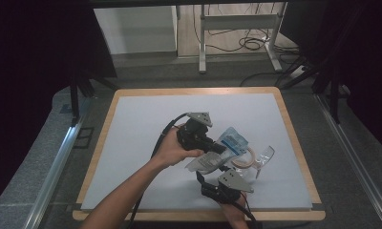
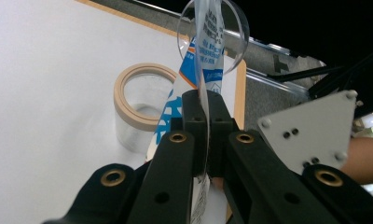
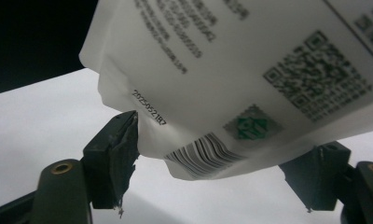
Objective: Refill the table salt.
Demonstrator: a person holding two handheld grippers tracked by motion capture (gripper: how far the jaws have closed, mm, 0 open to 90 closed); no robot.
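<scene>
1. Left hand-held gripper [image 2: 206,135]: jaws pressed together, pinching the edge of a white, blue-printed plastic pouch [image 2: 204,60] held above the white tabletop [image 2: 49,84].
2. Right hand-held gripper [image 3: 222,163]: jaws spread, the pouch's barcoded lower edge hanging between them; left pad touching it.
3. Clear plastic jar with beige rim [image 2: 140,105]: lying on the tabletop just beside the pouch.

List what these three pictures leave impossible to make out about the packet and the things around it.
- Packet text: blurred in the right gripper view.
- Packet contents: hidden by its printed skin.
- Clear jar: its near side is covered by the packet and the left gripper.
- Right gripper: whether its pads touch the packet.
</scene>
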